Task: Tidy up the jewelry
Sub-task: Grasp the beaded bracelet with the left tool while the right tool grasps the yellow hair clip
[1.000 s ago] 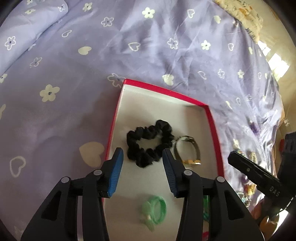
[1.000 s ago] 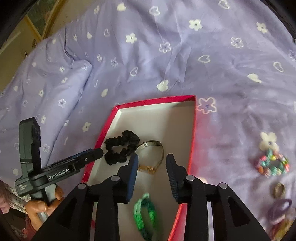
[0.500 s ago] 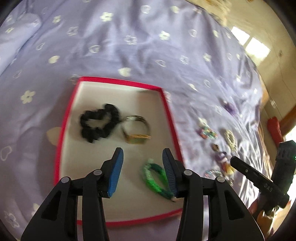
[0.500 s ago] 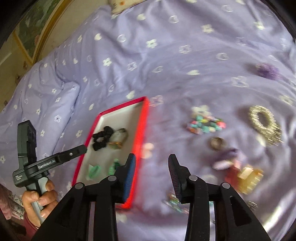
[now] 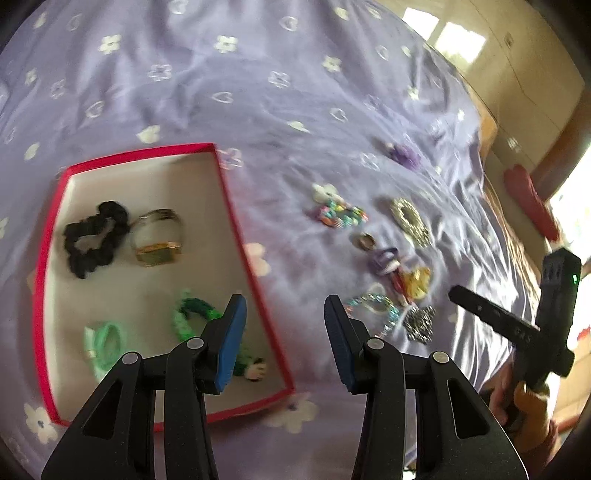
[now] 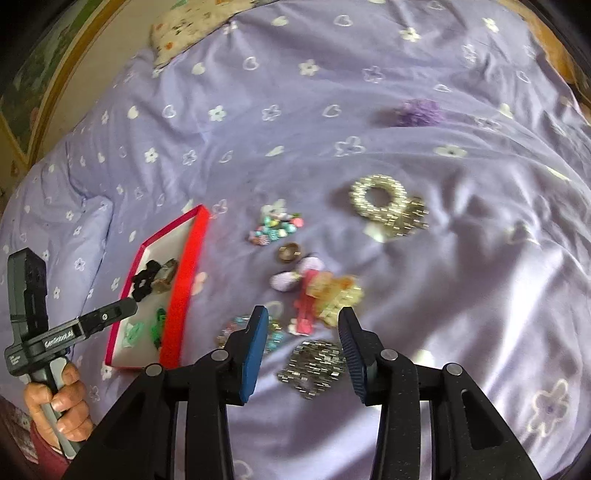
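Observation:
A red-rimmed box lies on the purple bedspread and holds a black scrunchie, a gold bracelet, a dark green band and a pale green band. Loose jewelry lies to its right: a colourful bead bracelet, a ring, a pearl band, a yellow and red clip cluster and a silver sequin piece. My left gripper is open and empty over the box's right rim. My right gripper is open and empty just above the sequin piece.
A purple scrunchie lies farther back on the bedspread. A pillow sits at the head of the bed. The bed's right edge and floor show in the left wrist view.
Both grippers have swung right, away from the box toward the loose jewelry pile. Both have stayed open and empty.

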`<state>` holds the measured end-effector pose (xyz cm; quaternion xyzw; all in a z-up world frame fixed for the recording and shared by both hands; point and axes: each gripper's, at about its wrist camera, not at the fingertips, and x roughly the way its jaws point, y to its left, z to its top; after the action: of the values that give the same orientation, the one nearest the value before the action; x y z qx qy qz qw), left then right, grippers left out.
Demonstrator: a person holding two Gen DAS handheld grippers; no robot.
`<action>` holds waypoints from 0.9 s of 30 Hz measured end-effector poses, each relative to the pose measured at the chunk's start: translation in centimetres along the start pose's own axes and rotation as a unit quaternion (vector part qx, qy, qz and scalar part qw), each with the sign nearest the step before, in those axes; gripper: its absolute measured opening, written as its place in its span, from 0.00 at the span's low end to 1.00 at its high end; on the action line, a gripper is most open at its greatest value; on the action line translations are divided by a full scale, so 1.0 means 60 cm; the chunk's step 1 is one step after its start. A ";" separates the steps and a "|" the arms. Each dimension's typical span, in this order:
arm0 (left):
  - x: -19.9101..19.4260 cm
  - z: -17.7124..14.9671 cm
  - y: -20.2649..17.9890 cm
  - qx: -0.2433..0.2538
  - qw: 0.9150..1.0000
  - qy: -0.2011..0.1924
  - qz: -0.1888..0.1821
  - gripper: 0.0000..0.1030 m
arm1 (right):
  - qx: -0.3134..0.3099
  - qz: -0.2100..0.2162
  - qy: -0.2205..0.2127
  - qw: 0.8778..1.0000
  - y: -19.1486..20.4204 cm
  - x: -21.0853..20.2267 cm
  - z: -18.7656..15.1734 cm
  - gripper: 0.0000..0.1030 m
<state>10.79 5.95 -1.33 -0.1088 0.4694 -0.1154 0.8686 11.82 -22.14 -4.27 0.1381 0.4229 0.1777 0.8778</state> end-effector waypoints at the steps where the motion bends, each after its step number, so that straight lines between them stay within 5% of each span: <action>1: 0.005 -0.001 -0.010 0.007 1.000 0.004 0.000 0.41 | 0.003 -0.002 -0.001 1.000 -0.007 -0.001 -0.001 0.41; 25: 0.151 -0.034 -0.126 0.119 0.988 0.100 0.022 0.40 | -0.008 -0.006 0.031 0.999 -0.028 0.079 0.015 0.56; 27: 0.151 -0.036 -0.130 0.127 0.987 0.092 0.018 0.26 | -0.011 -0.006 0.029 1.000 -0.027 0.084 0.015 0.55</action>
<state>13.07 -4.38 -7.34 0.0219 0.5309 -0.1676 0.8304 15.77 -21.55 -7.83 0.1211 0.4466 0.1807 0.8679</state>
